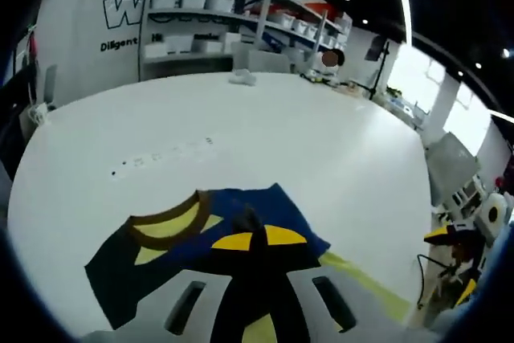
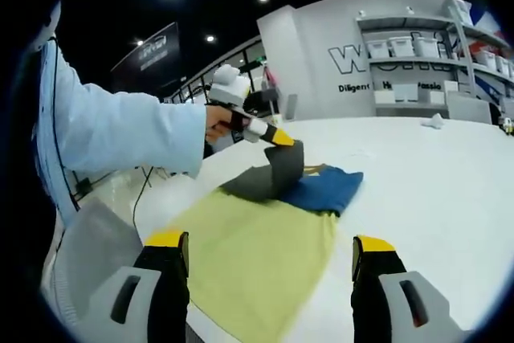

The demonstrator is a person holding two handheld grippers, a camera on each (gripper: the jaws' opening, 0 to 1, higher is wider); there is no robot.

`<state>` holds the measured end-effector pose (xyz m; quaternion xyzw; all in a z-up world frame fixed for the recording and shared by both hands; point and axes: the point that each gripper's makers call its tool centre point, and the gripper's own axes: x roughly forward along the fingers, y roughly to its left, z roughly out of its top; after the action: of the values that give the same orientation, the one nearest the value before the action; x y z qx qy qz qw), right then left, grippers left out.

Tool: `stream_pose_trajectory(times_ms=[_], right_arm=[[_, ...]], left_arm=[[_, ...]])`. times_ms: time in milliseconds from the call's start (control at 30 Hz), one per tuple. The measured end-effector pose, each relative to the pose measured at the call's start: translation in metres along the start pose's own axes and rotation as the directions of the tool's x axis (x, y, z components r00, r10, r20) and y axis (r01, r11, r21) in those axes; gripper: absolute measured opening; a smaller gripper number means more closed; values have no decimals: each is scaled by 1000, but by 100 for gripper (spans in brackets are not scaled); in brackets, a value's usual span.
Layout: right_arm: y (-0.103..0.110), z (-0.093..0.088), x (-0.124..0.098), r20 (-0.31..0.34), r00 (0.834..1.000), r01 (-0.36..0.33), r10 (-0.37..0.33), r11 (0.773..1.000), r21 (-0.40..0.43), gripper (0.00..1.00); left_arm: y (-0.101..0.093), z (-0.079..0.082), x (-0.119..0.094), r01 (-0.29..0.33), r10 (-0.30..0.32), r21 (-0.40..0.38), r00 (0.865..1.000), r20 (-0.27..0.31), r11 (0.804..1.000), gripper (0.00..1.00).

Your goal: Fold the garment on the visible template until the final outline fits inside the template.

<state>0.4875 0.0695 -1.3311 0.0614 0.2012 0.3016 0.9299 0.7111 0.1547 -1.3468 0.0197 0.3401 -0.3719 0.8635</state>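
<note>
Step in hand: we judge we are mid-fold, with one edge of the garment (image 2: 325,189) being carried over itself on the template (image 2: 257,259).
Garment: one, dark blue with a yellow-and-brown collar; it lies bunched at the far end of the template, on the white bench (image 1: 241,134).
Template: one yellow-green sheet lying flat on the bench, mostly bare in the right gripper view; the garment overlaps its far edge.
Left gripper (image 2: 281,144): clenched on a grey-looking fold of the garment, lifted just above the pile; in its own view the jaws meet over dark fabric.
Right gripper (image 2: 269,267): released, jaws wide apart, holding nothing, hovering over the near end of the template.
Hand: one sleeve and hand (image 2: 215,124) hold the left gripper.
Next move: we think the lifted fold needs laying down flat inside the template outline, then the right gripper should pin or tuck the blue edge that pokes past the sheet.
Count: two grippers, one garment, one template, one bench; shelves (image 1: 233,14) with boxes stand behind.
</note>
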Motion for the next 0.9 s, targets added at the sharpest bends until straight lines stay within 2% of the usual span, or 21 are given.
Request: stream_pose_trajectory(times_ms=[367, 500, 633, 900], right_arm=[[-4, -5, -6, -19, 1000, 21, -21, 1000, -8, 81], [-5, -6, -8, -23, 999, 27, -27, 1000, -8, 81], [-8, -6, -9, -26, 999, 34, -35, 999, -8, 81], [-9, -7, -9, -27, 999, 46, -46, 999, -2, 81]], left_arm=[[-17, -25, 45, 13, -14, -13, 999, -53, 1000, 2], [-21, -30, 52, 21, -20, 10, 998, -57, 1000, 2], [-17, -32, 61, 30, -31, -19, 998, -58, 999, 2], [-24, -38, 70, 49, -50, -23, 997, -59, 999, 2]])
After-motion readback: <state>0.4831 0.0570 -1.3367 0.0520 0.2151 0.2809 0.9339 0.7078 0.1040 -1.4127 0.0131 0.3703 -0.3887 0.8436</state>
